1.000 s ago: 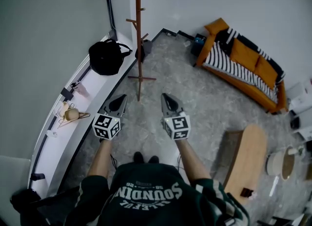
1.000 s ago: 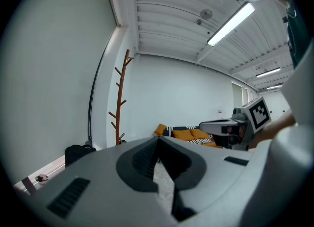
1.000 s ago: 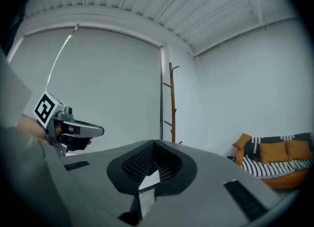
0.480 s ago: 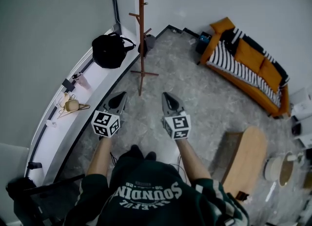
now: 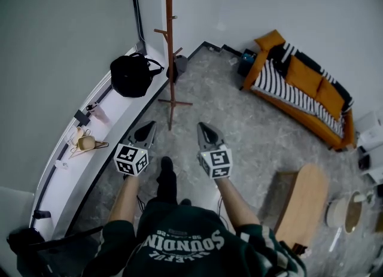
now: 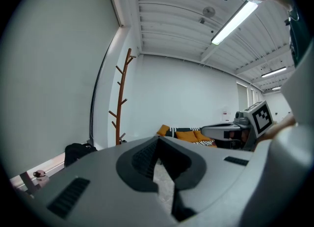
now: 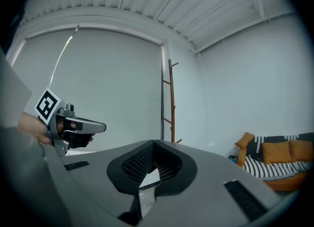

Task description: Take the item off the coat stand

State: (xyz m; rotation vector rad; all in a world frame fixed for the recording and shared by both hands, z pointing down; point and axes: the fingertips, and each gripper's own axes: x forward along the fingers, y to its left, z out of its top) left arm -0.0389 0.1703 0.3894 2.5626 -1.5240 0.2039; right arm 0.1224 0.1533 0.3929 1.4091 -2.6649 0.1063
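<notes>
In the head view, the left gripper (image 5: 148, 128) and right gripper (image 5: 204, 128) are held side by side ahead of the person, both pointing toward 12 o'clock, well apart from each other. The coat stand (image 5: 170, 60) rises at 12 o'clock beyond them, its base on the grey floor (image 5: 239, 132), well apart from both tools. A black bag (image 5: 131, 75) sits on the white ledge (image 5: 108, 144) at about 11 o'clock, just beside the stand. An orange sofa (image 5: 299, 84) with striped cover lies at 2 o'clock, a wooden table (image 5: 305, 201) at 4 o'clock.

In the left gripper view, the jaws meet at their tips with nothing between them. The stand stands at 11 o'clock against the wall, the bag low at 9 o'clock, the other tool at 3 o'clock.

In the right gripper view, the jaws are likewise closed and empty. The stand rises at 12 o'clock just past the tips, the sofa at 4 o'clock, the left tool at 9 o'clock.
</notes>
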